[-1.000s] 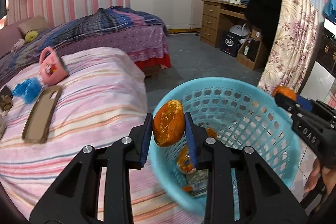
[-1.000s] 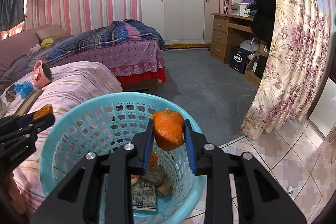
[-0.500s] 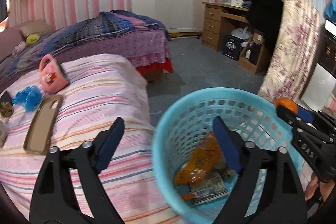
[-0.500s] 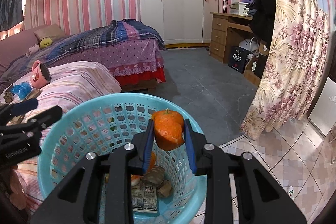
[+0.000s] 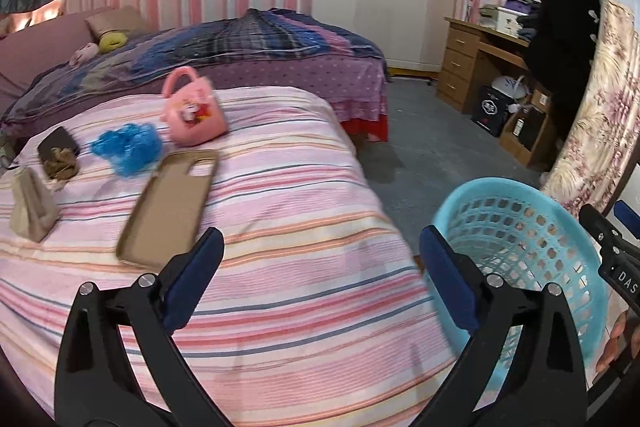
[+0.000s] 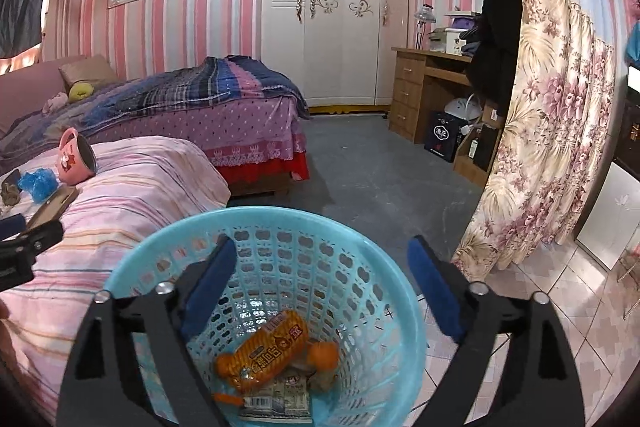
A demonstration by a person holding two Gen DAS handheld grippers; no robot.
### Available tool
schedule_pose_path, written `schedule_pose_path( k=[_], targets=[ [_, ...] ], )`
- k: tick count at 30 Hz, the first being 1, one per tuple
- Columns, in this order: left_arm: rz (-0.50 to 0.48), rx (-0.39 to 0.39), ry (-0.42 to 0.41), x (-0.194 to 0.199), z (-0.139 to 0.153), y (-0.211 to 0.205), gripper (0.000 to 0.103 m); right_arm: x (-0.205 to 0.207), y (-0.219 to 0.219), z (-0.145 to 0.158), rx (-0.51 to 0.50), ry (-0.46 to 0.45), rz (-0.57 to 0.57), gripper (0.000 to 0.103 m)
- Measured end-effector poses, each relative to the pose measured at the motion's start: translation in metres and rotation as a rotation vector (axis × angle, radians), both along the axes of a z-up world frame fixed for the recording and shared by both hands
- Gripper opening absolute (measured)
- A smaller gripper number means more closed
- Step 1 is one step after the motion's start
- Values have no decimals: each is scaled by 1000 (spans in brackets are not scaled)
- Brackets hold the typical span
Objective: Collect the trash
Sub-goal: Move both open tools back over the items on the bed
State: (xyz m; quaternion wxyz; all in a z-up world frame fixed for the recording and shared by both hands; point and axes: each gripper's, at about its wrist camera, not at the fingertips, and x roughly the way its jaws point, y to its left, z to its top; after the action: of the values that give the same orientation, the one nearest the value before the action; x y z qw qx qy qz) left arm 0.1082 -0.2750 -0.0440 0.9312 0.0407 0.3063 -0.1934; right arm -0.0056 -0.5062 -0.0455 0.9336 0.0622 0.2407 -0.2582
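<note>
1. Your right gripper [image 6: 320, 283] hangs over the round light-blue plastic mesh basket [image 6: 256, 223]. Its jaws have just been opening; they stand wide with nothing between them, because the load is let go.
2. Down in that basket lie an orange snack wrapper [image 6: 264, 351], a piece of orange peel [image 6: 324, 355] and a printed paper packet [image 6: 276, 401]. That is the trash gathered so far.
3. Your left gripper [image 5: 320, 267] points over the pink striped bedspread [image 5: 304, 307]. Its jaws have just been opening too; wide, empty, likely ready for the next pick.
4. Farther up the bed: a tan phone case [image 5: 172, 203], a crumpled blue plastic wad [image 5: 128, 147], a brown crumpled scrap [image 5: 60, 163], a pink cartoon mug [image 5: 196, 115] on its side. The wad and scrap look like remaining trash.
</note>
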Motion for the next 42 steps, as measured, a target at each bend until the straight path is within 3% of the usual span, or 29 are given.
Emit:
schedule_pose_path(
  k=[7, 16, 28, 35, 42],
  targets=[
    [58, 14, -4, 1, 4, 40, 97, 6, 25, 12, -21, -15, 21, 92],
    [131, 77, -72, 4, 24, 97, 97, 29, 67, 16, -36, 8, 103, 96],
    [259, 53, -106, 41, 52, 178, 97, 61, 134, 20, -37, 31, 199, 98],
    [318, 43, -72, 60, 42, 215, 97, 80, 168, 19, -45, 58, 257, 98],
    [368, 86, -109, 73, 42, 237, 97, 106, 193, 31, -20, 48, 315, 98]
  ],
)
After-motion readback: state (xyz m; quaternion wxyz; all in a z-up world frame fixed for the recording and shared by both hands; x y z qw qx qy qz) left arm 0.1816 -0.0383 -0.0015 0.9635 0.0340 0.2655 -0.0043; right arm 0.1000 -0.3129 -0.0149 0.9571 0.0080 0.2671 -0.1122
